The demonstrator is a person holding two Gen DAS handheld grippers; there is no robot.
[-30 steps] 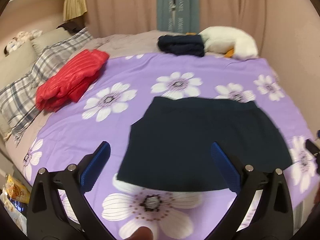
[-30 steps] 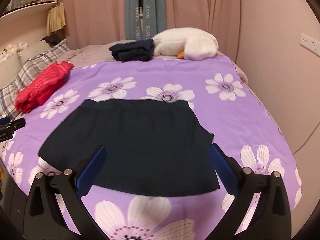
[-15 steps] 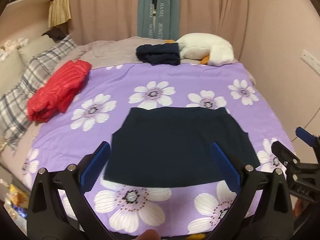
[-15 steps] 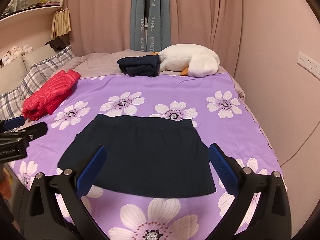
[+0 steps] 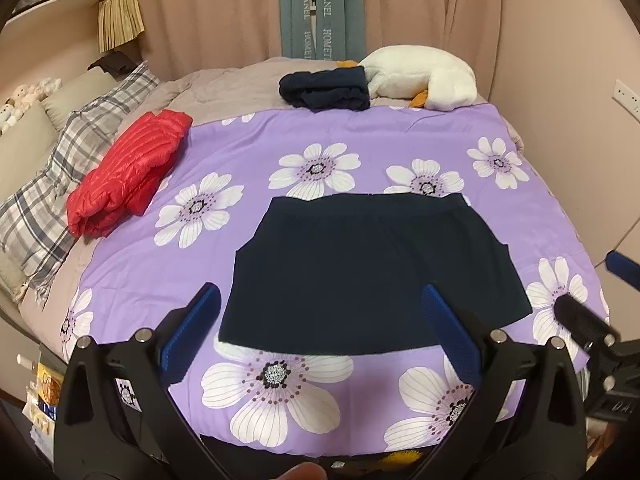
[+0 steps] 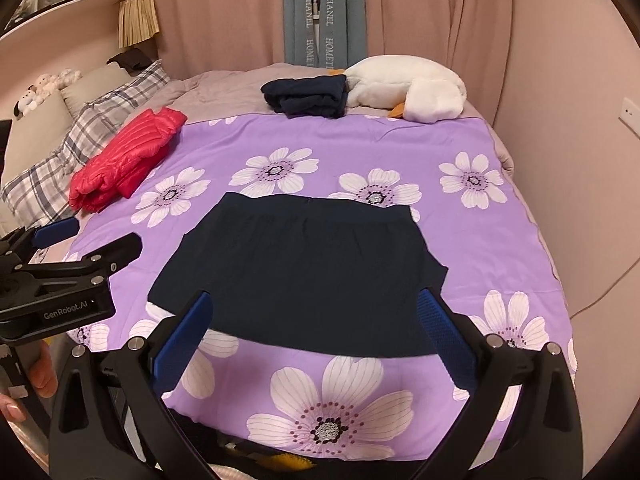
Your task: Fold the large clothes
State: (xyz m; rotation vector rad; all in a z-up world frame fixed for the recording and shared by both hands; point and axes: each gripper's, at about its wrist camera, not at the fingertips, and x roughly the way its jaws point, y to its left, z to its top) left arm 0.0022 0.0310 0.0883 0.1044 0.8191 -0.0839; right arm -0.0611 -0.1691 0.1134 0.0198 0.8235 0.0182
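A dark navy garment (image 5: 372, 276) lies spread flat on a purple, flower-printed bedspread (image 5: 400, 144), near the bed's front edge and well apart from everything else on it. Both handheld grippers hover above that front edge, touching nothing: the left gripper (image 5: 320, 332) holds its blue-padded fingers (image 5: 192, 332) spread wide and empty, and the right gripper (image 6: 320, 332) does the same, its pads (image 6: 444, 336) framing the garment's near hem. At about ten o'clock from the garment, a folded red puffer jacket (image 5: 128, 172) rests against plaid pillows (image 5: 60, 184). At twelve o'clock, near the curtains (image 5: 420, 8), a folded dark bundle of clothing (image 5: 324, 90) sits touching a white plush goose (image 5: 424, 76) on its right.
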